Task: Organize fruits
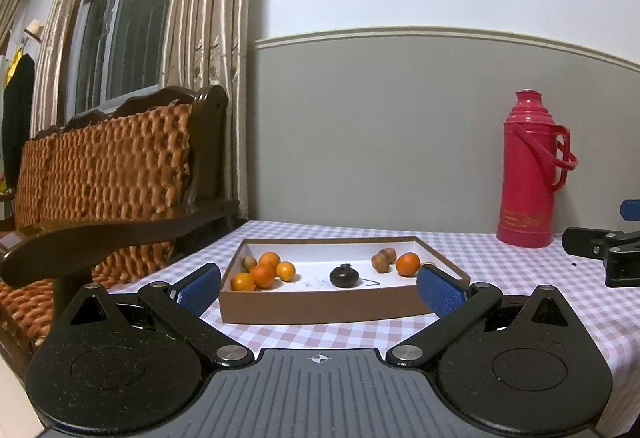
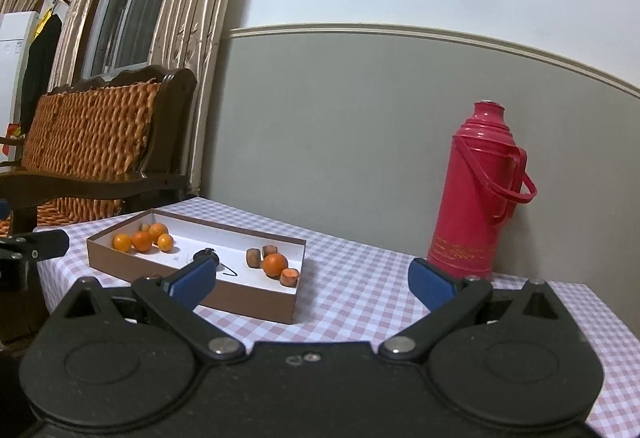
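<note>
From your left wrist camera, your left gripper [image 1: 319,288] was spread wide with nothing between its blue pads [image 1: 200,288], hovering just short of the brown box [image 1: 320,304] on the checked tablecloth [image 1: 520,270]. Inside the box, four oranges [image 1: 264,272] clustered at its left end with a small brown fruit [image 1: 249,262] touching them. A dark round fruit [image 1: 344,275] sat mid-box, and a lone orange [image 1: 408,264] lay toward the box's right end beside two brown pieces [image 1: 383,260]. A red thermos [image 1: 530,169] stood behind and right of the box, against the wall.

From your right wrist camera, your right gripper [image 2: 314,280] was likewise released and empty, held right of the box [image 2: 256,300]. The orange cluster [image 2: 143,240] lay at the box's far left. The single orange [image 2: 275,264] was near the box's right corner, with a cut orange piece [image 2: 289,276] touching it. The thermos [image 2: 476,189] stood well right of the box.
</note>
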`<state>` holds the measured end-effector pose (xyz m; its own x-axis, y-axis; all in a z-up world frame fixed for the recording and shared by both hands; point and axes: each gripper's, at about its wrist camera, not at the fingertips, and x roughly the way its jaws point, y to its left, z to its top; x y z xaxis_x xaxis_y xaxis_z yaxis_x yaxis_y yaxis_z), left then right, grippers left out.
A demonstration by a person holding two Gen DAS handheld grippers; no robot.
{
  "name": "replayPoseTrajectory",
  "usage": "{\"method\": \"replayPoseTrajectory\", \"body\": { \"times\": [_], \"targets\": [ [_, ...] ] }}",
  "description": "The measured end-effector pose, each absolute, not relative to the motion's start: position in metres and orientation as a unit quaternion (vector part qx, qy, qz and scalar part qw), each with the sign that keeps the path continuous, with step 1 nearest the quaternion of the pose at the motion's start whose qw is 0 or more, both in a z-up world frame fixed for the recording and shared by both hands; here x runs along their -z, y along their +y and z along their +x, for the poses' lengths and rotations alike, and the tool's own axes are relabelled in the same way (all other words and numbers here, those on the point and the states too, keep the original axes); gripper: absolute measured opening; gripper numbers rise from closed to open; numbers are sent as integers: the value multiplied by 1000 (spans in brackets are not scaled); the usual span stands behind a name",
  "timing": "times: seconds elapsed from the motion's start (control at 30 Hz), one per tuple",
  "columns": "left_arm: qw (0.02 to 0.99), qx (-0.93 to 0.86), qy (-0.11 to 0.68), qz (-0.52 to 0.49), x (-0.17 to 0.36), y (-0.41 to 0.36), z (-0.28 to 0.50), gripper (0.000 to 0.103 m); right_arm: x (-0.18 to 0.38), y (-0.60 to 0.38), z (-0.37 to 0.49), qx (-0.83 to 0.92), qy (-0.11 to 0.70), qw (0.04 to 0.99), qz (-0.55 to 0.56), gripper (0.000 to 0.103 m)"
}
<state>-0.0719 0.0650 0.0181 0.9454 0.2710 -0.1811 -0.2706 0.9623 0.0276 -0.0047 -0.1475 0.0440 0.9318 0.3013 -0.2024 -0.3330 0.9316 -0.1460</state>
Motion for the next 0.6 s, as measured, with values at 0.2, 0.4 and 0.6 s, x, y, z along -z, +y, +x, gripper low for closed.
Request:
{"method": "replayPoseTrajectory", "body": {
  "times": [0.2,0.4,0.6],
  "targets": [
    [986,-142,88,1,-18,64,-72,103,-44,-145,-5,-159,92,979,-90,97],
    [986,-140,88,3,-18,62,-72,103,-44,-145,-6,-160,91,979,-91,97],
    [986,-139,88,5,-18,60,-71,103,-44,-145,-6,-157,90,979,-89,97]
  ]
}}
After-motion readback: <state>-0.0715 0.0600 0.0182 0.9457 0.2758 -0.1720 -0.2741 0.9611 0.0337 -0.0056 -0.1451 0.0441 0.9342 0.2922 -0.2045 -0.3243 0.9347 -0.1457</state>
